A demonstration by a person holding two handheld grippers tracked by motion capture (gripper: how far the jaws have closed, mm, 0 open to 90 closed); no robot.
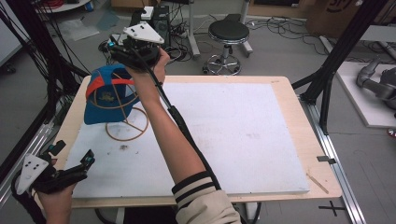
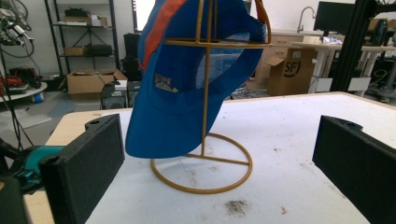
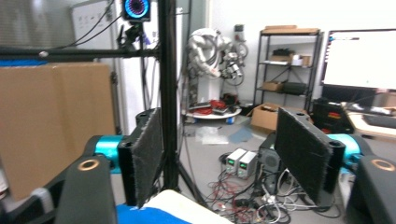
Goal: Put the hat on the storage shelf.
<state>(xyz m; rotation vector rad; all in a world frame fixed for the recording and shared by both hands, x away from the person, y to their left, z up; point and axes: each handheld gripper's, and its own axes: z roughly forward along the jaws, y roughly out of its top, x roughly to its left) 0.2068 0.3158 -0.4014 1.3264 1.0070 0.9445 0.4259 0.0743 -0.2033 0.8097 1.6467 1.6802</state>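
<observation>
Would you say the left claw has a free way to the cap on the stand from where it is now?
Probably yes. The left claw is open and faces the cap; in the left gripper view, bare table lies between its jaws and the stand. The right claw sits above the cap, apart.

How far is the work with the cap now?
Done: the cap hangs on the stand, though tilted. In hand: nothing; the right gripper is above the cap with jaws open and empty, and the left gripper waits open near the table edge. Left: perhaps only straightening the cap.
</observation>
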